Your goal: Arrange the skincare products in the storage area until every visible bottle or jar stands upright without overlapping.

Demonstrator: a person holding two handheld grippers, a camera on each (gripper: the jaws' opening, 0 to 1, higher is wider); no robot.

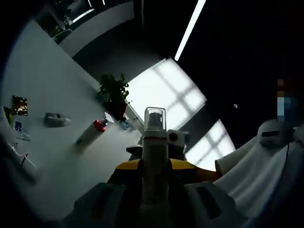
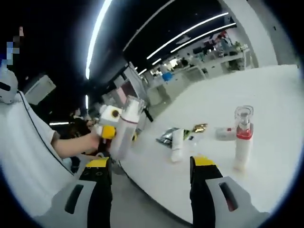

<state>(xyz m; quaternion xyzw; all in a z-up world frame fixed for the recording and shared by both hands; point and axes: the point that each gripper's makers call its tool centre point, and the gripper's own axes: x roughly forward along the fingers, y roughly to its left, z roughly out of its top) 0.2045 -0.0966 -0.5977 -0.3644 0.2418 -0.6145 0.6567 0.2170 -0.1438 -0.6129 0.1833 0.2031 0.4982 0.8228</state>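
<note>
The left gripper [image 1: 155, 190] is clamped on a white pump bottle [image 1: 155, 156] with a clear cap, which rises upright between its jaws in the left gripper view; in the right gripper view the same bottle [image 2: 124, 128] is held up off the table edge by that gripper [image 2: 110, 124] and a person's hand [image 2: 78, 142]. The right gripper [image 2: 154, 178] has its jaws wide apart with nothing between them, hovering above the near edge of the white table [image 2: 266, 90]. On the table stands a second pump bottle [image 2: 242, 142] with a red collar, upright on the right side; in the left gripper view it [image 1: 92, 132] appears slanted by the camera's roll. Left of it a small white tube [image 2: 176, 145] stands beside foil sachets [image 2: 167, 135], and a small flat container [image 2: 224, 133] lies near the red-collared bottle. A potted plant [image 1: 114, 92] sits at the table's far edge.
</note>
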